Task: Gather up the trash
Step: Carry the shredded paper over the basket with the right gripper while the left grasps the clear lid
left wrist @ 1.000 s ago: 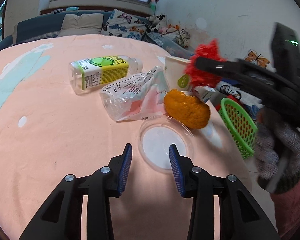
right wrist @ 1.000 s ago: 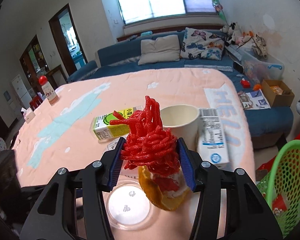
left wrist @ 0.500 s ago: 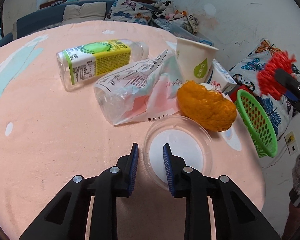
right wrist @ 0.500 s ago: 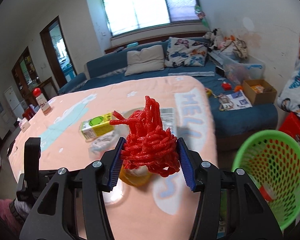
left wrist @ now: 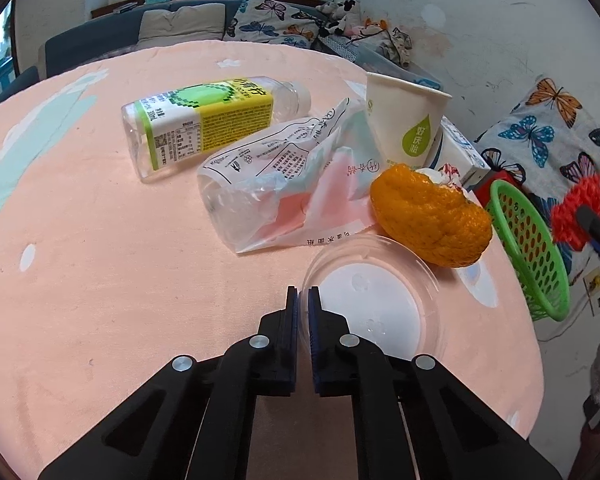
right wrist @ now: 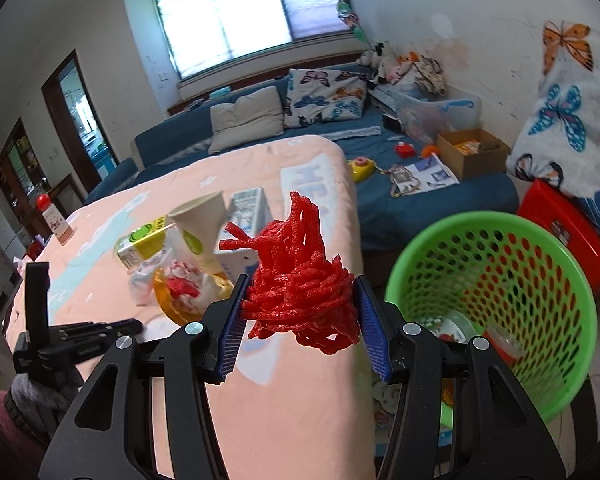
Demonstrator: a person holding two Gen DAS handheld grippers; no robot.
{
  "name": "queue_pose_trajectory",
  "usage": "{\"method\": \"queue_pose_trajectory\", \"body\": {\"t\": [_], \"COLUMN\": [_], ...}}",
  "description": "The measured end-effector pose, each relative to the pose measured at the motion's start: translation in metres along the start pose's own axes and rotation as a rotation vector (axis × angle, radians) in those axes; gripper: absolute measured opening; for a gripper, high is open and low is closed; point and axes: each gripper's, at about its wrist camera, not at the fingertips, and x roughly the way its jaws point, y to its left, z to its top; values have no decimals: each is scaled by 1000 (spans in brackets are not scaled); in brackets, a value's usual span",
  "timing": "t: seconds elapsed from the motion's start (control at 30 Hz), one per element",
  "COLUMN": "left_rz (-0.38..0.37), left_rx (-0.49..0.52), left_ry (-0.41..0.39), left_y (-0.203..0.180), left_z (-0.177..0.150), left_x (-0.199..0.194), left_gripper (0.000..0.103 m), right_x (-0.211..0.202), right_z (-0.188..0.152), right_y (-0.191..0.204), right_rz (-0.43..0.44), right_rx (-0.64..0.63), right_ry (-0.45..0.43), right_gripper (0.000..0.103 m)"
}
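My left gripper [left wrist: 302, 300] is shut on the near left rim of a clear plastic lid [left wrist: 376, 304], which lies on the peach table [left wrist: 100, 280]. Behind the lid lie an orange peel [left wrist: 428, 216], a crumpled plastic bag [left wrist: 284, 184], a yellow-green bottle [left wrist: 204, 120] on its side, a paper cup [left wrist: 404, 120] and a milk carton [left wrist: 460, 152]. My right gripper [right wrist: 300, 316] is shut on a red foam net clump [right wrist: 300, 288]. It hangs over the table's right edge, just left of the green basket [right wrist: 560, 272], which holds some scraps.
A red stool [right wrist: 564, 232] stands behind the basket, beside butterfly-print fabric [right wrist: 564, 120]. A blue sofa [right wrist: 340, 140] with cushions, a cardboard box [right wrist: 472, 152] and loose toys runs along the far side. A red-capped bottle [right wrist: 54, 220] stands at the table's far left.
The left jaws closed onto the lid's rim after the gripper moved forward and down. The right gripper carried the red clump rightward, from above the orange peel to the table's edge beside the basket.
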Motion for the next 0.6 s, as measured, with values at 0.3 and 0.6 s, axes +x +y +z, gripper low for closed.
{"method": "queue_pose_trajectory", "body": {"t": [0.3,0.6], "left_rz": [13,-4], "left_rx": [10,37], "left_ry": [-44,-99], "left_y": [0,-6], "left_z": [-4,-8], "left_x": [-26,-63], "left_gripper": [5,5], "right_x": [-9,-17], "right_z": [-11,-20], "right_y": [-20,-37], "right_rz": [-26,-54], "right_rx": [36,63], "right_ry": [1,-1], "right_gripper": [52,53]}}
